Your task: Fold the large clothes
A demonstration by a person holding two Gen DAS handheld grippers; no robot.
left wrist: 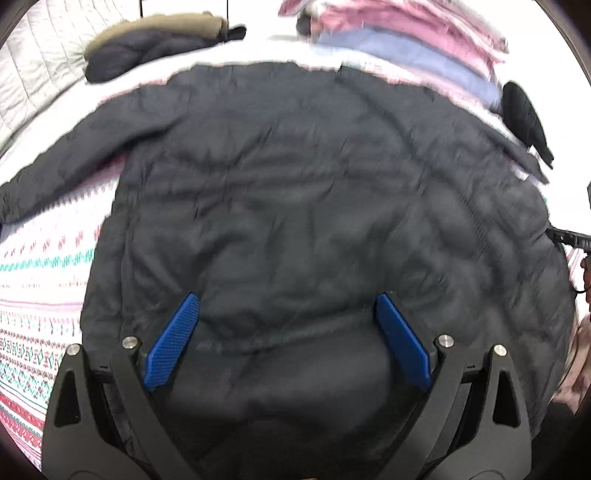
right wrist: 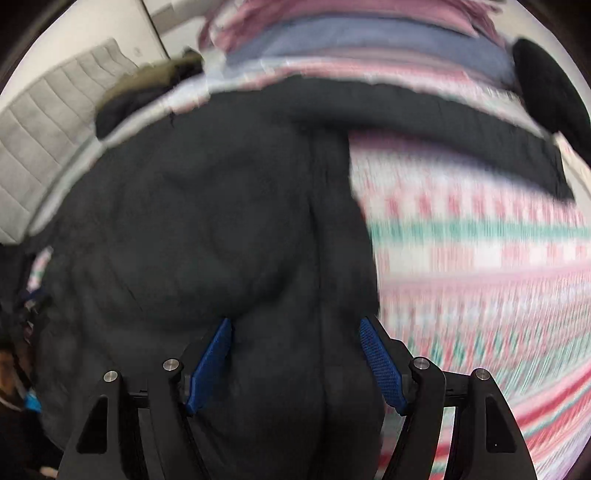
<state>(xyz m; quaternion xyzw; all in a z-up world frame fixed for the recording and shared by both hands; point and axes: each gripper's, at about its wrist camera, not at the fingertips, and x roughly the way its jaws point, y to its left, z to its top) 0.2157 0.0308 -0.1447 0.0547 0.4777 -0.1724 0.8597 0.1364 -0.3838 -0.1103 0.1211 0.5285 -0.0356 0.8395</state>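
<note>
Spread flat across a patterned blanket: a large dark quilted jacket, puffy, matte and creased, stitched in soft horizontal channels, back side up by the look of it. One sleeve stretched out toward the left edge of the left wrist view, tapering to a cuff; the other side folded in along a diagonal seam with a zip line. Blanket woven in bands of pink, red, green and white, small diamond and zigzag motifs, knit-like texture. Hovering over the lower hem, the left gripper, blue ribbed pads spread wide apart, nothing pinched between them, black angular linkages with round silver pivots behind. In the right wrist view, much blurred, the right gripper above the jacket's right edge, jaws apart and not clamped, dark padded cloth lying beneath and between the blue textured pads without any visible squeeze. Jacket there bulging in rounded folds with a long vertical crease, a dark band running off to the right over the blanket. Farther back: a second dark coat bunched up with an olive-brown furry trim, a stack of folded pink and lilac textiles, a small black rounded item, and a pale grey ribbed, padded headboard.
</note>
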